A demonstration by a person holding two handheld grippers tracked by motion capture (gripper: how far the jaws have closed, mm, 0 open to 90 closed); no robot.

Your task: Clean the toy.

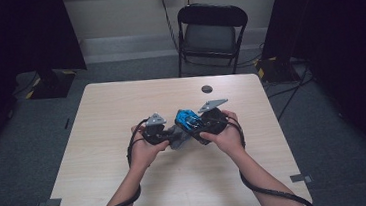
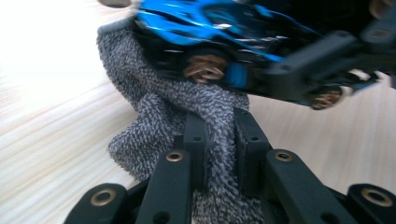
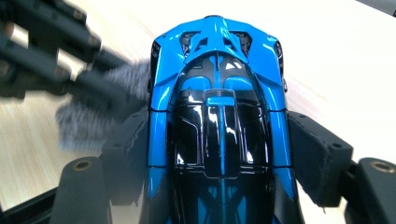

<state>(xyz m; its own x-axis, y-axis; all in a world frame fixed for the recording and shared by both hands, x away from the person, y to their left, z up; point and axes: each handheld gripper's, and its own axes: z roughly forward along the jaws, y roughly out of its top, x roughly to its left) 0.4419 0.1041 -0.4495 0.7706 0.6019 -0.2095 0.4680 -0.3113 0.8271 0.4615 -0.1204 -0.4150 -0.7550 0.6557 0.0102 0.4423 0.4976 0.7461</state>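
High view shows both hands meeting over the middle of the pale wooden counter [image 1: 128,188], the left tongs [image 1: 166,137] beside the right tongs [image 1: 198,129], with a blue and black toy car [image 1: 187,118] raised between them. Left gripper view has its tongs [image 2: 219,140] clenched on a grey knitted cloth [image 2: 154,112], whose upper end lies against the car's [image 2: 210,28] side by a wheel. Right gripper view has its tongs [image 3: 224,154] grasping the car [image 3: 219,121] by both flanks, roof up, above the counter.
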